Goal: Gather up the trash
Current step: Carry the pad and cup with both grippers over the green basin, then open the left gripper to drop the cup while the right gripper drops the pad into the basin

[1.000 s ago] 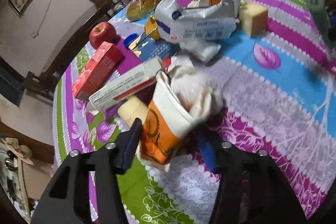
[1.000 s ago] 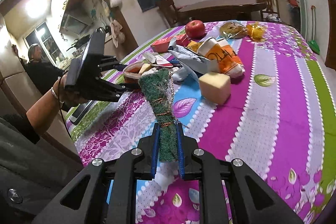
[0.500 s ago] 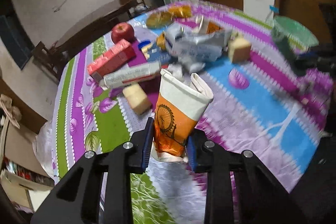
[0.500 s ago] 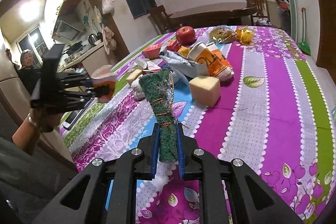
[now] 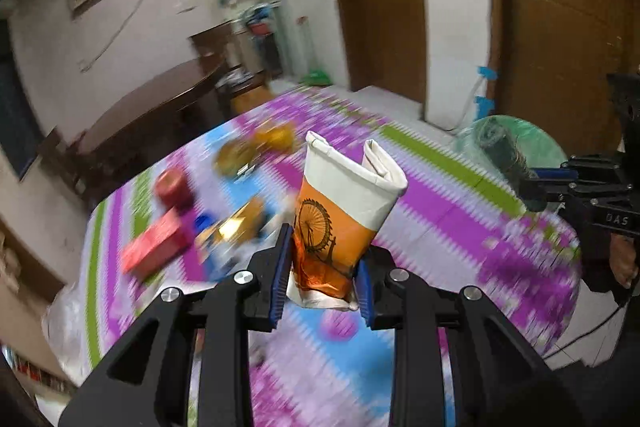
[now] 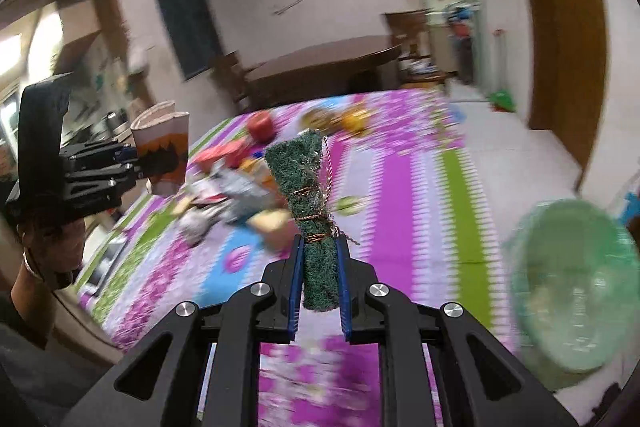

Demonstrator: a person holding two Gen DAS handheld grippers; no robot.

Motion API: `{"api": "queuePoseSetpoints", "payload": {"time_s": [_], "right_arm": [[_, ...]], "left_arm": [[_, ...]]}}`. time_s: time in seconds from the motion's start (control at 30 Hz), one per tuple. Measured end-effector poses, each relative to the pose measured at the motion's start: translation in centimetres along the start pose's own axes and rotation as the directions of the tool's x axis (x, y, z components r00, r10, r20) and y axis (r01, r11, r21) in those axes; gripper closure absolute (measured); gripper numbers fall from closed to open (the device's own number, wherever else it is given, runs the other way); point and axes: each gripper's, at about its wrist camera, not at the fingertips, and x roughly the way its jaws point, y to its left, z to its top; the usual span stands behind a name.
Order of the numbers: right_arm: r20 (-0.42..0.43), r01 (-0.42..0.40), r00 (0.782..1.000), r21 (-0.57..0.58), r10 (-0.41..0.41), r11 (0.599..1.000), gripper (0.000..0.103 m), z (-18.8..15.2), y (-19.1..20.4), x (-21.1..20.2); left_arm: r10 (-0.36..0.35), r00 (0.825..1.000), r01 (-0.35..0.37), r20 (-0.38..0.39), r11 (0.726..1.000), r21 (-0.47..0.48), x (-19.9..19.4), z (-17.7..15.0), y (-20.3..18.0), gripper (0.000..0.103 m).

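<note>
My left gripper [image 5: 322,277] is shut on a crumpled orange and white paper cup [image 5: 344,219] and holds it upright above the table; the cup also shows in the right wrist view [image 6: 162,151]. My right gripper [image 6: 319,285] is shut on a rolled green scouring pad [image 6: 310,211] bound with copper wire, held above the table; the pad also shows in the left wrist view [image 5: 506,153]. A bin lined with a green bag [image 6: 576,283] stands beside the table at the right, also in the left wrist view [image 5: 536,139].
The table with a purple, green and blue cloth [image 5: 440,211] carries a red apple [image 6: 260,127], a red box [image 5: 156,245], wrapped buns [image 6: 336,119] and loose wrappers [image 6: 236,191]. A dark wooden table [image 6: 320,61] and chairs stand behind. Both views are motion-blurred.
My left gripper closed on the paper cup, lifted it off the table and swung right toward the green bin. My right gripper also turned right with the pad, bringing the bin into view.
</note>
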Motion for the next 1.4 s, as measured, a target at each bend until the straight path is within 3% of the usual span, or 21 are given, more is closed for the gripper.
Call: {"api": "queuePoseSetpoints", "payload": {"time_s": [0.2, 0.37, 0.53, 0.73, 0.9, 1.07, 1.2, 1.4], "right_arm": [[0.02, 0.173, 0.984, 0.097, -0.176, 0.98, 0.087, 1.3, -7.4, -5.4], [-0.035, 0.285, 0.958, 0.179, -0.284, 0.942, 0.087, 1.9, -13.4, -8.8], [-0.096, 0.365, 0.931, 0.243, -0.352, 0.899, 0.087, 2.5, -19.0, -10.6], [-0.171, 0.473, 0.881, 0.282, -0.442, 0.835, 0.087, 3.0, -24.4, -11.6], [-0.257, 0.522, 0.85, 0.298, -0.46, 0.799, 0.086, 2.3, -27.1, -10.0], [-0.324, 0.512, 0.851, 0.333, -0.414, 0.792, 0.086, 0.9, -29.3, -8.0], [-0.363, 0.497, 0.854, 0.354, -0.373, 0.792, 0.086, 0.0, -29.9, -6.1], [-0.406, 0.497, 0.846, 0.365, -0.345, 0.787, 0.086, -0.9, -30.2, -3.1]], "left_arm": [[-0.157, 0.987, 0.158, -0.011, 0.985, 0.066, 4.7, 6.1, -6.6, 0.076], [-0.241, 0.969, 0.246, -0.054, 0.961, 0.127, 9.0, 10.3, -13.2, 0.075], [-0.284, 0.955, 0.294, -0.082, 0.94, 0.172, 12.1, 12.7, -18.7, 0.075], [-0.291, 0.948, 0.312, -0.129, 0.928, 0.204, 16.4, 14.6, -24.3, 0.075], [-0.294, 0.938, 0.329, -0.181, 0.922, 0.204, 19.0, 15.1, -27.0, 0.075], [-0.334, 0.901, 0.396, -0.276, 0.893, 0.215, 21.3, 14.3, -29.2, 0.074], [-0.338, 0.88, 0.415, -0.335, 0.889, 0.195, 22.8, 13.5, -29.3, 0.074], [-0.316, 0.874, 0.399, -0.368, 0.9, 0.175, 23.8, 12.8, -29.1, 0.069]]}}
